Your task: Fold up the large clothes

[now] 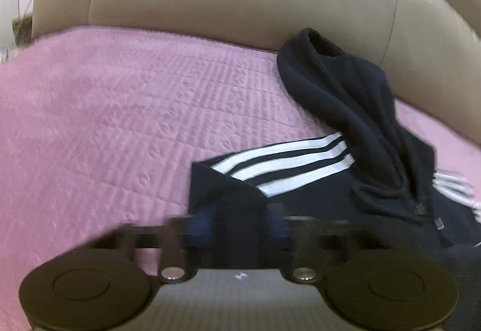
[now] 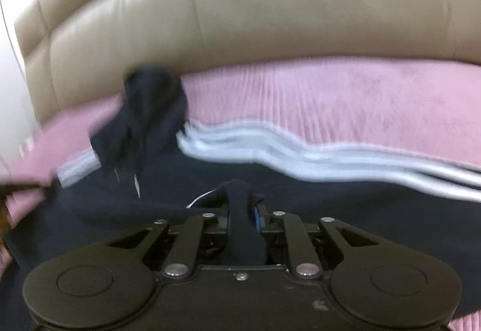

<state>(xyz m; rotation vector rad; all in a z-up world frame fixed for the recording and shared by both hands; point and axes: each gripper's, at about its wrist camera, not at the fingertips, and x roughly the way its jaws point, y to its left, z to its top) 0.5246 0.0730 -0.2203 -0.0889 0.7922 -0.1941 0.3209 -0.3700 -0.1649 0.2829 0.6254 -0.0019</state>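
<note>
A dark navy hoodie (image 1: 315, 201) with three white stripes (image 1: 285, 162) on each sleeve lies spread on a pink quilted bedspread (image 1: 105, 120). Its hood (image 1: 336, 90) stands bunched up against the headboard. My left gripper (image 1: 240, 226) is blurred at the hoodie's near left corner, its blue pads closed on dark fabric. In the right wrist view the hoodie (image 2: 330, 211) fills the foreground, with the striped sleeve (image 2: 300, 156) running off to the right and the hood (image 2: 150, 108) at the left. My right gripper (image 2: 243, 211) is shut on a raised fold of the hoodie's fabric.
A beige padded leather headboard (image 1: 240, 0) closes off the far side of the bed and also spans the right wrist view as the headboard (image 2: 270, 15). Bare pink bedspread (image 2: 360, 96) lies beyond the sleeve. A white wall (image 2: 12, 75) is at the far left.
</note>
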